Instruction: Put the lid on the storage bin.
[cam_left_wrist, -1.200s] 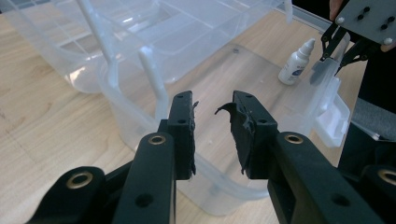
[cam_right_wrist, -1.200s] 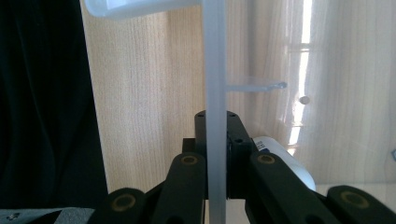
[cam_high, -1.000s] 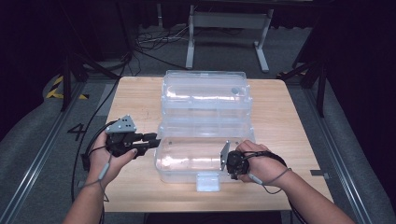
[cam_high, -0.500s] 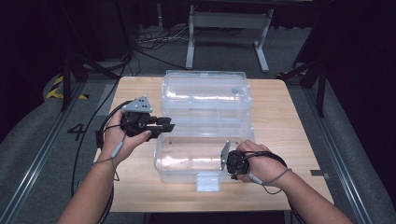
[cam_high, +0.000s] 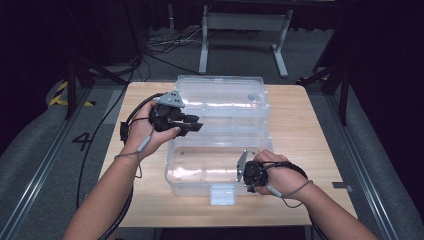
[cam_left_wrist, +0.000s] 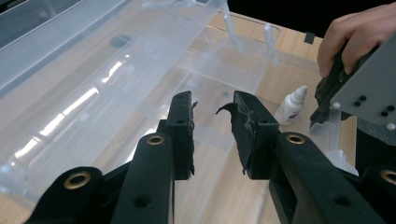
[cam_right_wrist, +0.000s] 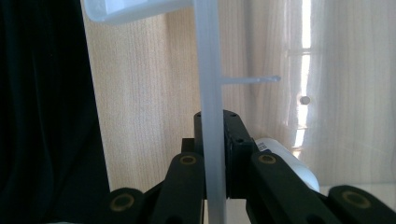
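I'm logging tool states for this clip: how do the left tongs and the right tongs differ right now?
The left tongs stand open with nothing between their jaws; the right tongs are shut on the front wall of the clear box. The left tongs hover over the middle of the box, pointing across it, while the right tongs sit at its near right corner. Both are black, two-jawed and held in a hand.

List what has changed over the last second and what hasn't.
The left gripper moved away from the person, from the clear plastic box's near-left corner to over its middle, jaws open and empty. The right gripper stayed clamped on the box's near wall; box and small white bottle stayed put.
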